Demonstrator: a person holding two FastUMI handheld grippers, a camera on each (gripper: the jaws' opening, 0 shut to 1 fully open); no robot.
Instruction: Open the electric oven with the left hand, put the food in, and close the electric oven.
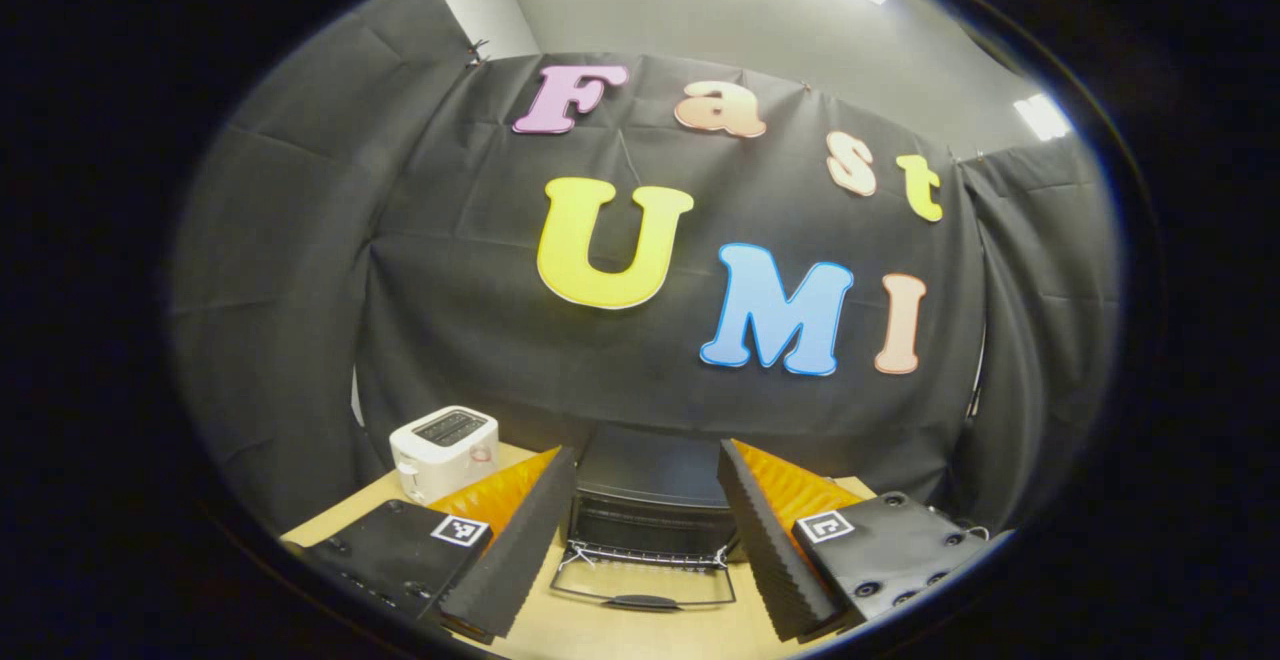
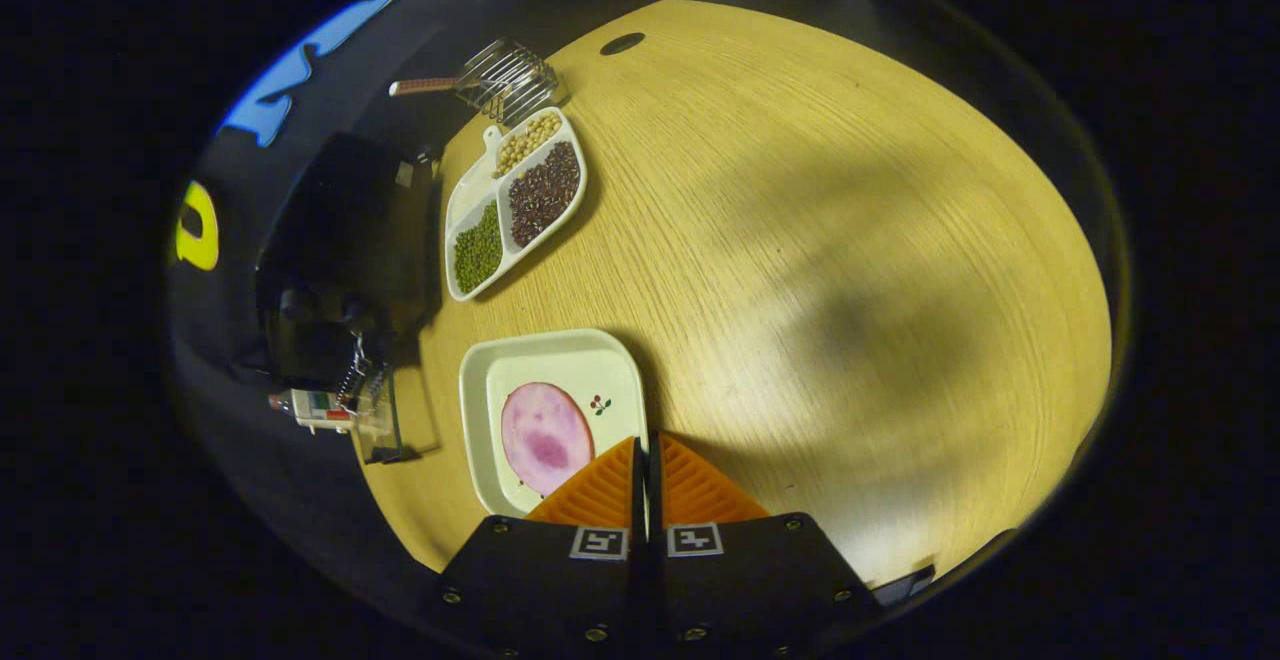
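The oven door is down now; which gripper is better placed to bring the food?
Right. The right gripper is shut on the plate's rim with the ham slice. The left gripper, open, faces the oven.

Your left gripper point(image 1: 645, 525) has orange ribbed fingers with black sawtooth foam pads point(image 1: 520, 540), black bodies and black-and-white square markers. Before it, the oven point(image 1: 650, 500) is black, with a silver wire rack and a dark-handled open door point(image 1: 642, 588). The toaster point(image 1: 443, 450) is white with a black slotted top. The worktop point(image 2: 800, 240) is pale yellow wood grain. Your right gripper point(image 2: 647, 465) is orange ribbed on black. The plate point(image 2: 555, 360) is cream with a small red-and-green sprig and carries a pink, mottled ham slice point(image 2: 545, 437). The divided dish point(image 2: 470, 200) is white, holding green, dark reddish-brown and tan beans.
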